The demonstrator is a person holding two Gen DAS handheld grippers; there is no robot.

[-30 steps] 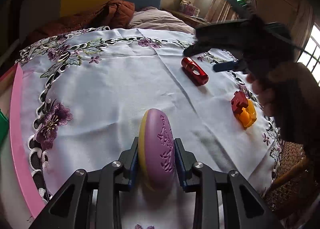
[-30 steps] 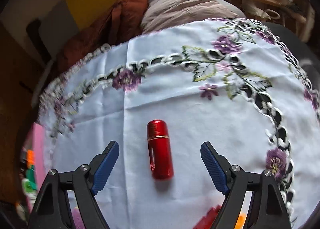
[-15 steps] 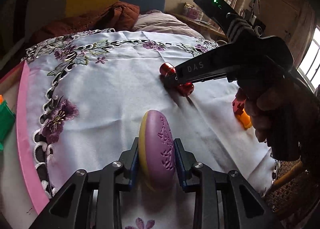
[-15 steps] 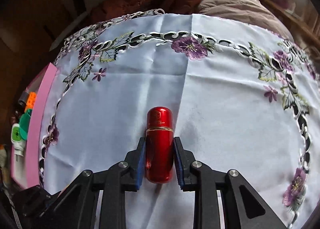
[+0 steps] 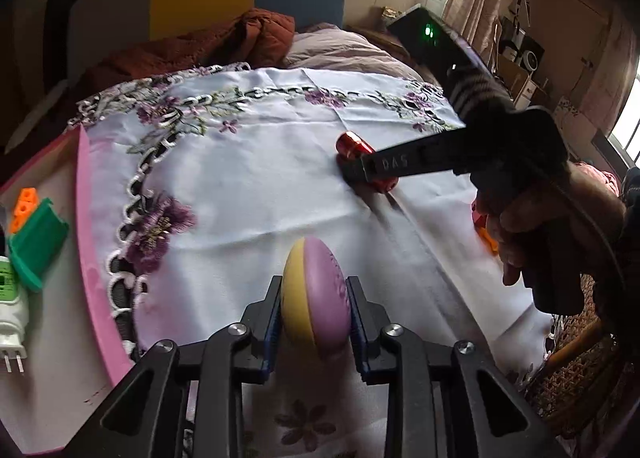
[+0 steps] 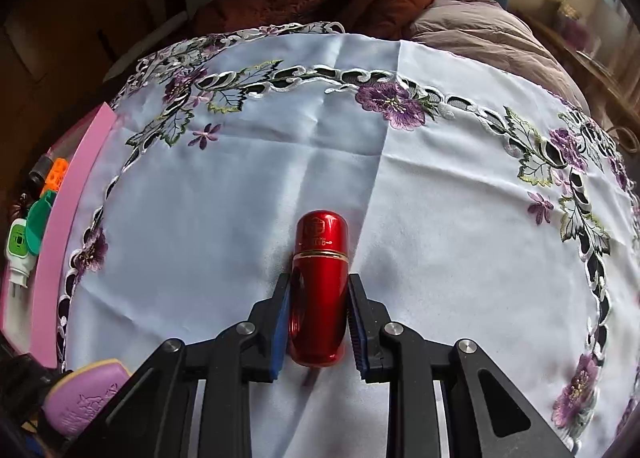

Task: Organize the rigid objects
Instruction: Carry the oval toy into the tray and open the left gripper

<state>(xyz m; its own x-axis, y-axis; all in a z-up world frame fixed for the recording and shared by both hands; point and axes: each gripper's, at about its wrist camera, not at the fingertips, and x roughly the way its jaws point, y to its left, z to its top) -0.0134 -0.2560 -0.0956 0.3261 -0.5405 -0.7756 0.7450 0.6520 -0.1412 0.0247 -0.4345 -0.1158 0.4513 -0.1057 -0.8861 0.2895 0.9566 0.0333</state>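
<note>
A purple and yellow oval case (image 5: 316,298) stands on edge between the pads of my left gripper (image 5: 314,282); the jaws are closing and press on both its sides, just above the white embroidered tablecloth (image 5: 248,186). A shiny red capsule-shaped canister (image 6: 320,258) lies on the cloth with my right gripper (image 6: 319,282) shut on its lower half. In the left wrist view that same canister (image 5: 352,144) shows beyond the case, under the right gripper's fingers (image 5: 384,168). The oval case (image 6: 84,398) appears at the lower left of the right wrist view.
A pink tray (image 5: 96,258) lies along the table's left edge, with a green piece (image 5: 36,246), an orange block (image 5: 24,208) and a white plug (image 5: 8,306) in it. An orange and red toy (image 5: 486,238) lies partly behind the person's hand (image 5: 560,218). A bed with quilts lies beyond the table.
My right gripper came down over the red canister, rolled, and shut on it. My left gripper, still holding the oval case, shifted a little, bringing the pink tray more into view.
</note>
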